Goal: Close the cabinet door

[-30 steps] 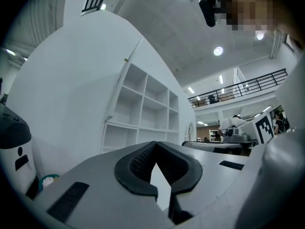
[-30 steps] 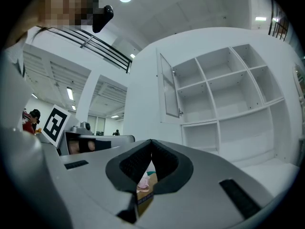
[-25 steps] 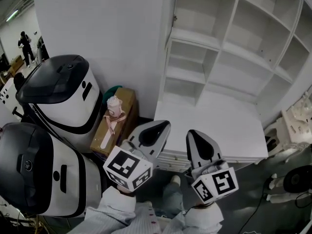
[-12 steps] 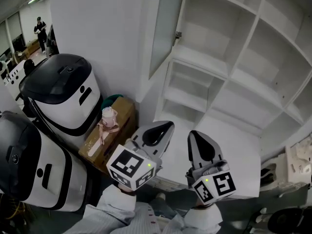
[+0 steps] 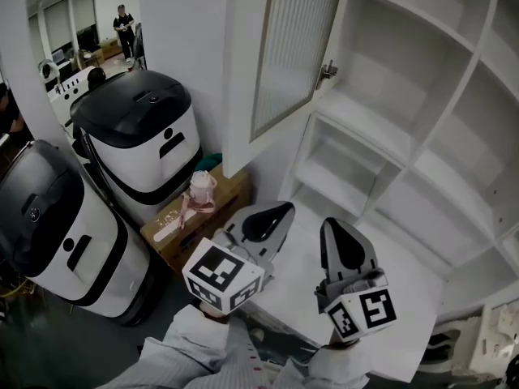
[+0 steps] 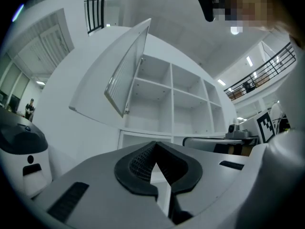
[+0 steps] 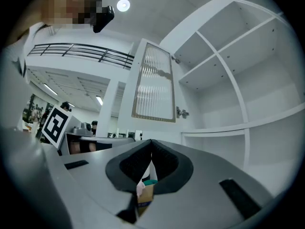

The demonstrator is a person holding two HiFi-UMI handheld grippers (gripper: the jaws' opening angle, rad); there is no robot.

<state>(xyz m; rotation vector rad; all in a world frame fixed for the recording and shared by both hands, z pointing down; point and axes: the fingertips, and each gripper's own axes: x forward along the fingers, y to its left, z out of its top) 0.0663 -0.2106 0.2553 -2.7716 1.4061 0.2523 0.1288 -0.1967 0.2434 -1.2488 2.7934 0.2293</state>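
The left hand-held gripper [image 5: 274,214] and the right hand-held gripper [image 5: 332,227] are held side by side, a little apart, each pointing roughly level towards a white cabinet [image 5: 422,112]. Both have their dark ribbed jaws pressed together at the tips. Neither one holds or touches anything. White sleeves [image 5: 195,347] show behind them at the bottom of the head view.

The cabinet door [image 5: 285,51] stands open, above and ahead of the left hand-held gripper and well apart from both. It is a white frame around a ribbed, translucent panel. A metal hinge [image 5: 328,71] on its right edge joins it to the cabinet's upper left compartment. From the left hand-held gripper's view the door [image 6: 127,73] swings out to the left of the shelves. From the right hand-held gripper's view its panel [image 7: 155,82] faces the camera, left of the open compartments.

The cabinet is a grid of open white shelves ahead and to the right of both grippers. Below them runs a flat white ledge [image 5: 405,286].

Left of the left hand-held gripper, two large white machines with black lids [image 5: 138,136] stand on a dark floor [image 5: 162,314]. Between them and the cabinet sits a cardboard box [image 5: 219,209] with a small pink object [image 5: 199,190] on top. A person [image 5: 122,23] stands far off in the background.
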